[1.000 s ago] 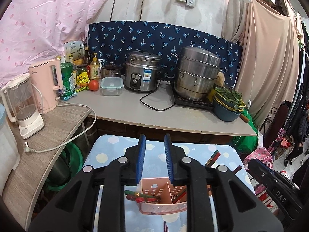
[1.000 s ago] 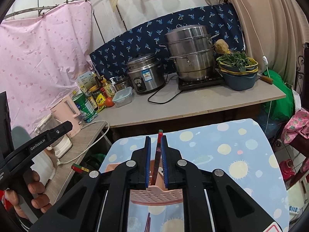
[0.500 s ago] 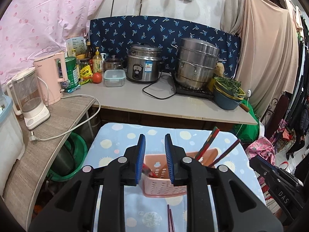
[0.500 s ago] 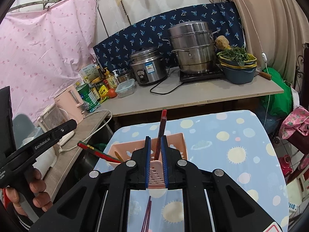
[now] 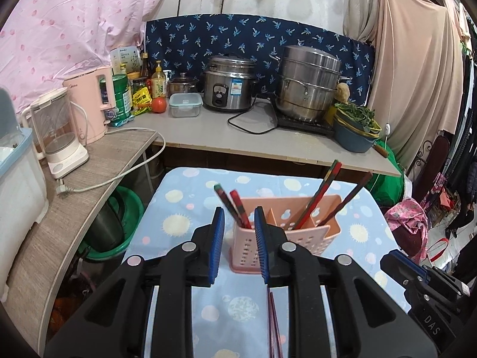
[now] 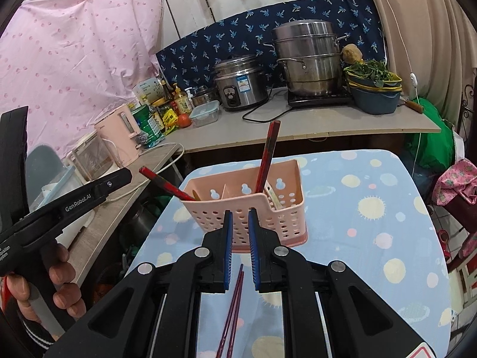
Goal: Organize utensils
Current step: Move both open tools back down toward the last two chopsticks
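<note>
A pink perforated utensil basket [image 5: 286,232] [image 6: 253,208] stands on the blue spotted table [image 5: 184,205]. Red chopsticks [image 5: 237,208] lean in its left compartment and more [image 5: 322,191] lean in the right one. In the right wrist view one red chopstick [image 6: 268,155] stands upright in the basket. A purple pair of chopsticks [image 6: 232,307] lies flat on the cloth in front of the basket. My left gripper [image 5: 238,223] is open and empty, just before the basket's left end. My right gripper [image 6: 240,226] is open, slightly parted and empty, close in front of the basket.
A counter [image 5: 226,137] behind the table holds a rice cooker [image 5: 229,89], a steamer pot [image 5: 310,83], a bowl of greens [image 5: 354,128] and bottles. A side shelf [image 5: 74,191] at the left carries kettles [image 5: 59,131]. A green basin [image 5: 119,226] sits below.
The basket was lifted and tipped between both grippers; now it stands upright on the table. My right gripper has let go of the red chopstick, and both grippers have drawn back.
</note>
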Available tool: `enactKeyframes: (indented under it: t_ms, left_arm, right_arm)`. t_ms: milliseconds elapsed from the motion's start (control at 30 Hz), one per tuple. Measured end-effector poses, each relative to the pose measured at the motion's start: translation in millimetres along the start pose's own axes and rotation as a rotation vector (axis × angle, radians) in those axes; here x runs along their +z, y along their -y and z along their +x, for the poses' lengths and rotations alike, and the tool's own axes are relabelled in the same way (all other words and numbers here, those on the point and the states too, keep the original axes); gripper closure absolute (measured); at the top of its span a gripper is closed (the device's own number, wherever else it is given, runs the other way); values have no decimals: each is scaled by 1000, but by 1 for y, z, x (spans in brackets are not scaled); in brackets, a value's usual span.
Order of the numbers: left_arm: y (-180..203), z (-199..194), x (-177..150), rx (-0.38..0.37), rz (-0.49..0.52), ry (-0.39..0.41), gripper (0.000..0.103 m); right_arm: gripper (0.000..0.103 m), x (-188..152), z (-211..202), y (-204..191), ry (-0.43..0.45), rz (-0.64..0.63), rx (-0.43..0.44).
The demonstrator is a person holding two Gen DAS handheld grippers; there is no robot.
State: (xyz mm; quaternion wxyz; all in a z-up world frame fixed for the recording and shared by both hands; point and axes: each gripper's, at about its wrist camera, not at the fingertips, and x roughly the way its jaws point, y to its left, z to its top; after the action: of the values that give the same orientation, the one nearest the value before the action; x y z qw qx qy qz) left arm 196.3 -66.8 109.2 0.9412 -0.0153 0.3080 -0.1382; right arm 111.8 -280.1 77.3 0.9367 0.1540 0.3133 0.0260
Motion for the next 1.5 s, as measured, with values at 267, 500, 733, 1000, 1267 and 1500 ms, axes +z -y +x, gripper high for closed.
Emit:
enactKeyframes:
  t_ms: [267, 500, 733, 1000, 1267, 1500]
  left_arm:
    - [-8, -5, -37, 15, -1, -59, 83]
    - [-9, -8, -72, 28, 12, -110, 83]
    - [-9, -8, -116, 37, 31, -184, 83]
    - [-13, -5, -161, 51, 41, -269, 83]
    - [-14, -4, -189, 49, 47, -326, 83]
    - [-17, -5, -202, 56, 44, -346, 74]
  right_arm:
    - [91, -47, -5, -5, -71, -32, -23]
    - [91, -89, -6, -5, -146, -43, -32]
    - [91, -136, -1, -6, -242, -38, -23]
    - [91, -179, 7, -11, -335, -34, -11]
    - [82, -196, 11, -19, -366, -56, -10]
    - [82, -206, 18, -27, -391, -82, -6]
